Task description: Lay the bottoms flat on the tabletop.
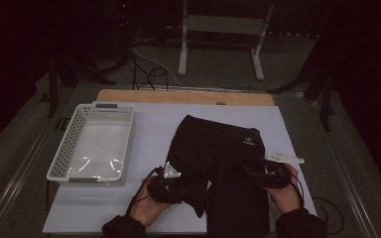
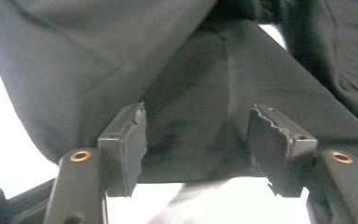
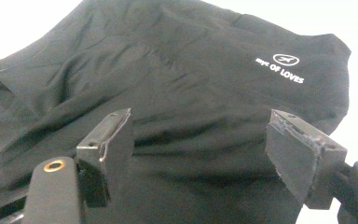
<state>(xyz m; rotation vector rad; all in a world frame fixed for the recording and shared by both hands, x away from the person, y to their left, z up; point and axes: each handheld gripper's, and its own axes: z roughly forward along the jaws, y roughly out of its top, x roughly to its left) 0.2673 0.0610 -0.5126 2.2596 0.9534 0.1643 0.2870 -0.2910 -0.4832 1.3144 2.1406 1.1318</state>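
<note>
Basket sits at left, well apart from the garment at table centre. Left gripper: jaws apart, hem between, unclamped. Right gripper: jaws apart over the cloth. Risk: closing now may catch several layers, bunching the fold.

In the high view we lose the black garment at the bottom edge of the frame, where its lower end is cut off between the two sleeves. Its small white logo, right of centre, is too small to read there. The left claw has its tips buried against dark cloth, so we cannot tell them apart. The room along the top of the frame is too dark to make out.
</note>
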